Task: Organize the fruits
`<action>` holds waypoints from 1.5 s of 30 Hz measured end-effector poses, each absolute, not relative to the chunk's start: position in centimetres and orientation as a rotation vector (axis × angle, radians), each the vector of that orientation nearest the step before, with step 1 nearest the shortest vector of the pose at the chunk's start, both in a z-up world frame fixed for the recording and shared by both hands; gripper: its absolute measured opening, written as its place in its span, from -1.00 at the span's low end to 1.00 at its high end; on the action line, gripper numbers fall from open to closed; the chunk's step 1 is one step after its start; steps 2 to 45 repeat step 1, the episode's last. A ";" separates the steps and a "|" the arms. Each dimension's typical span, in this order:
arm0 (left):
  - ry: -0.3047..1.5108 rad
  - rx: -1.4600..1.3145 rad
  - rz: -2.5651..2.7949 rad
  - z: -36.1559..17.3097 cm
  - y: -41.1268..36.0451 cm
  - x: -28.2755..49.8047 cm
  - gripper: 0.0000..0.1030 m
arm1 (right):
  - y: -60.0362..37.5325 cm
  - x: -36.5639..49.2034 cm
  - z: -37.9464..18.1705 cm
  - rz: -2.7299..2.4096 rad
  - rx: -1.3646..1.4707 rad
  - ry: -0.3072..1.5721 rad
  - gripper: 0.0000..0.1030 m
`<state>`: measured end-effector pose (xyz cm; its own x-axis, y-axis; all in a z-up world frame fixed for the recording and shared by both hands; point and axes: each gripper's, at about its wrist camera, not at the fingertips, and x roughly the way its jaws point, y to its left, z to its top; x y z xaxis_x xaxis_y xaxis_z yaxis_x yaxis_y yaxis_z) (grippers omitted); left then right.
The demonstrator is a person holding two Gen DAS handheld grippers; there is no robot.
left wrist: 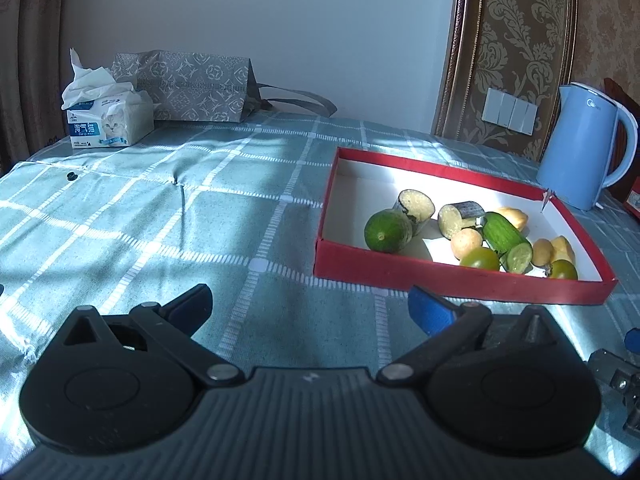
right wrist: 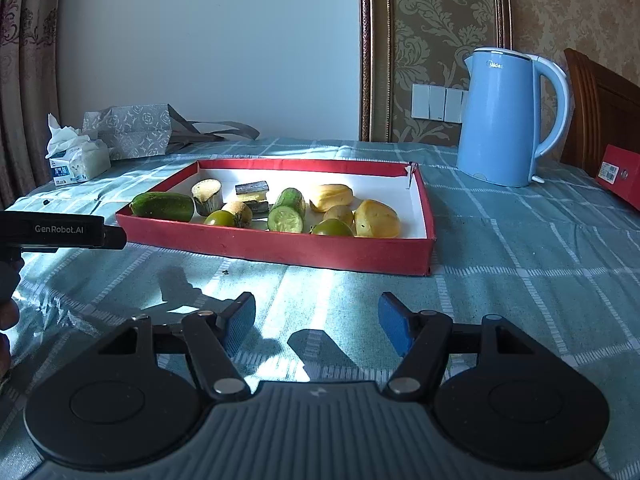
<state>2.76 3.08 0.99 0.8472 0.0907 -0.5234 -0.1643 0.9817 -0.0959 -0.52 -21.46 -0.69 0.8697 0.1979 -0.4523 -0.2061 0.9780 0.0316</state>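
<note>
A shallow red box (left wrist: 460, 278) (right wrist: 280, 246) with a white inside lies on the checked tablecloth. It holds cucumber pieces (left wrist: 387, 231) (right wrist: 163, 206), eggplant chunks (left wrist: 416, 205) (right wrist: 207, 195), green tomatoes (left wrist: 480, 259) (right wrist: 332, 227) and yellow pieces (right wrist: 376, 219). My left gripper (left wrist: 310, 308) is open and empty, over the cloth left of and in front of the box. My right gripper (right wrist: 318, 316) is open and empty, just in front of the box. The left gripper's body (right wrist: 60, 230) shows at the right wrist view's left edge.
A blue electric kettle (left wrist: 580, 144) (right wrist: 504, 120) stands behind the box on the right. A tissue pack (left wrist: 108, 120) (right wrist: 76, 164) and a patterned bag (left wrist: 192, 86) (right wrist: 132, 132) sit at the far left. A red carton (right wrist: 620, 176) and a wooden chair (right wrist: 604, 108) are at the right.
</note>
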 end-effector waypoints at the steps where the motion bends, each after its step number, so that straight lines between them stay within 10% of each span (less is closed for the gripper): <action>1: 0.546 -0.132 0.131 1.0 2.9 2.8 1.00 | -21.4 -0.5 -0.7 0.211 -0.018 0.470 0.31; 45: 0.546 -0.132 0.131 1.0 2.9 2.8 1.00 | -21.4 -0.5 -0.7 0.211 -0.018 0.470 0.31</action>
